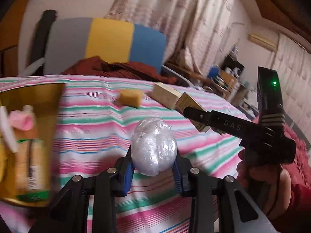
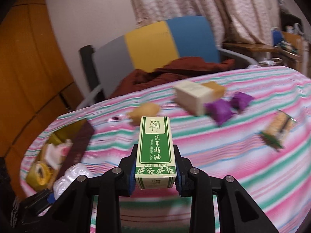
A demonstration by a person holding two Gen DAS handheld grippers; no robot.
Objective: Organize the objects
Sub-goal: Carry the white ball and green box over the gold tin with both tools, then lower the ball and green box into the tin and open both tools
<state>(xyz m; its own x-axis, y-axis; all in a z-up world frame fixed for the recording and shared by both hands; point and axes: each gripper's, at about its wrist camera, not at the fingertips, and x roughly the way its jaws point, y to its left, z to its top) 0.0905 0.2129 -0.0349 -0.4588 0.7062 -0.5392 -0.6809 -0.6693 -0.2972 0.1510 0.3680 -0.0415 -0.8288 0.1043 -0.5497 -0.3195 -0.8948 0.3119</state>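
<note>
In the left wrist view my left gripper [image 1: 153,167] is shut on a ball of crumpled clear plastic wrap [image 1: 153,145], held above the striped tablecloth [image 1: 97,120]. My right gripper [image 2: 155,167] is shut on a green and cream essential oil box [image 2: 155,151], which stands upright between the blue pads. A gold box [image 1: 38,91] with several small packets inside sits at the left; in the right wrist view this gold box [image 2: 81,145] lies left of the plastic ball [image 2: 72,176]. From the left wrist view the right gripper [image 1: 186,110] hangs to the right, a hand around its handle.
On the cloth lie a yellow sponge [image 2: 143,110], a cream box [image 2: 192,95], two purple packets [image 2: 219,110] and a snack packet [image 2: 278,132]. A grey, yellow and blue chair back [image 2: 151,44] with a red cloth [image 2: 175,68] stands behind the table. A cluttered shelf is far right.
</note>
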